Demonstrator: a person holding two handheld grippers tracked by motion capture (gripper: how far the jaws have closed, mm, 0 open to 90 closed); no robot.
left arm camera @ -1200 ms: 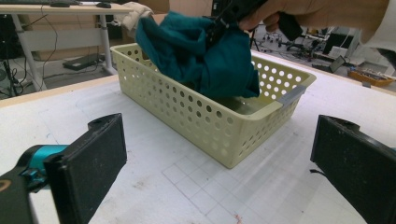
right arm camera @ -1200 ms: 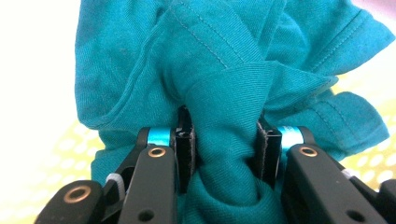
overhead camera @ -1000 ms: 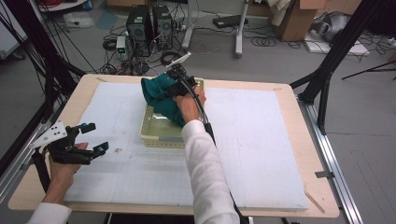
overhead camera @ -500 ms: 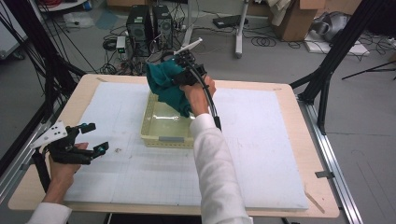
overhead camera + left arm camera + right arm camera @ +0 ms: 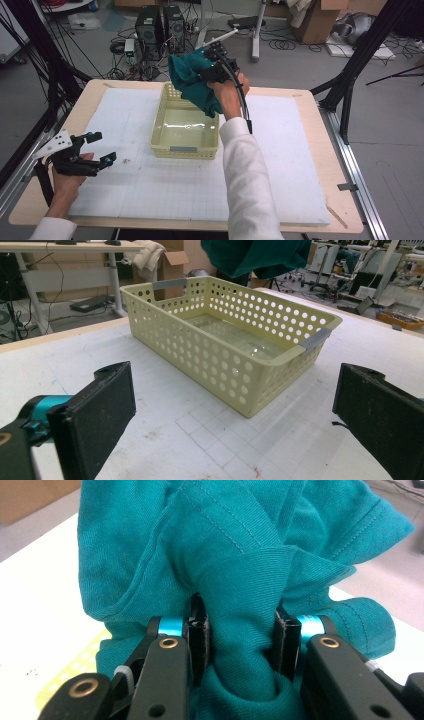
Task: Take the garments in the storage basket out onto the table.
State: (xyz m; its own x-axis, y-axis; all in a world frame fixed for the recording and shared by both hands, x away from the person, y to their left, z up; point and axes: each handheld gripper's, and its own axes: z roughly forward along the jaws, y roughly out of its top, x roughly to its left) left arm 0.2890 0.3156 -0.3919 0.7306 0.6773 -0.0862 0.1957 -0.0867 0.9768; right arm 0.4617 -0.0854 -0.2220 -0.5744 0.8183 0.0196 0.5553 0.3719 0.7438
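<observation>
Hanging bunched above the far end of the yellow basket (image 5: 184, 127), the teal garment (image 5: 192, 85) looks light, soft and floppy (likely to sag and swing). The right gripper (image 5: 239, 630) pinches a thick fold; a gathered wad holds best. The left gripper (image 5: 98, 148) rests wide open, empty, on the table (image 5: 300, 150).

high view: above the person's side, facing forward and down over the whole table (image 5: 310, 150) | left gripper view: low, near the tabletop, facing the basket (image 5: 225, 345) close by, shared with the high view | right gripper view: very close on the teal cloth (image 5: 240, 570), also seen from above
</observation>
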